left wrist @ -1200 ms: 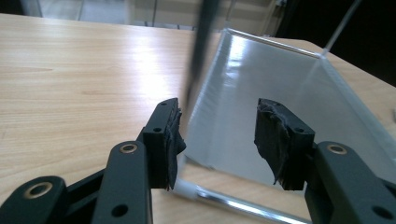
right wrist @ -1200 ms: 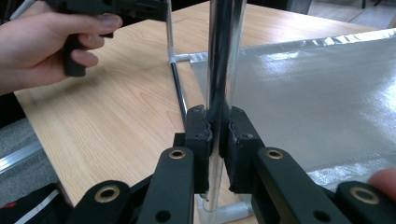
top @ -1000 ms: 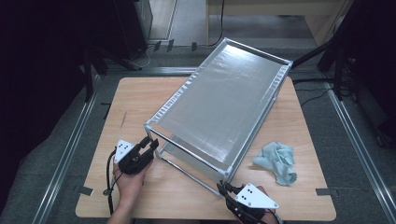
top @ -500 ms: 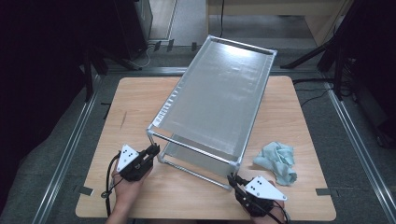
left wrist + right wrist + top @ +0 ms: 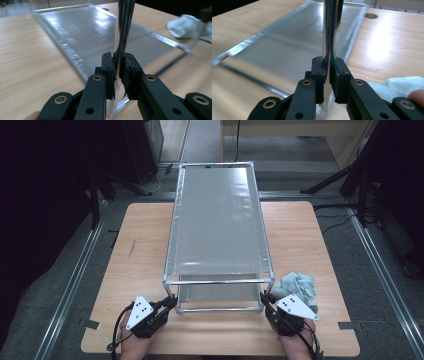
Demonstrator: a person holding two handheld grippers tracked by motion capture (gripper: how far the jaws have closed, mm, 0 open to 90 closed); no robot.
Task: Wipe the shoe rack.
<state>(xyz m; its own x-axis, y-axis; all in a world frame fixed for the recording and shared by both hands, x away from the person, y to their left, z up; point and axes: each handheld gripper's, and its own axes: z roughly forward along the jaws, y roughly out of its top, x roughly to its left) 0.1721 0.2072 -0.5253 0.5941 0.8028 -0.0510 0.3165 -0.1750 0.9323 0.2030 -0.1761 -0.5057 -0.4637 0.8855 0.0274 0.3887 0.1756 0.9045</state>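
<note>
Left gripper view: my left fingers (image 5: 119, 75) have just been closing and now pinch the near left upright post of the silver metal-tube rack with grey mesh shelves (image 5: 217, 230), the chrome tube caught between the black pads just above its clear corner foot. In the right gripper view my right fingers (image 5: 329, 75) are clamped the same way on the rack's near right post.

From the high view, my left gripper (image 5: 150, 312) and right gripper (image 5: 287, 312) sit at the rack's two near corners. A second ago the rack lay skewed across the bench, its far end swung to the right; now it stands square, long side running straight away from me, far end reaching past the bench's far edge. Both my hands have shifted with it.

The light wooden bench (image 5: 135, 265) carries the rack in its middle. A crumpled pale blue-white cloth (image 5: 299, 284) lies just beside my right gripper. Around the bench are grey floor, metal rails and dark stands.
</note>
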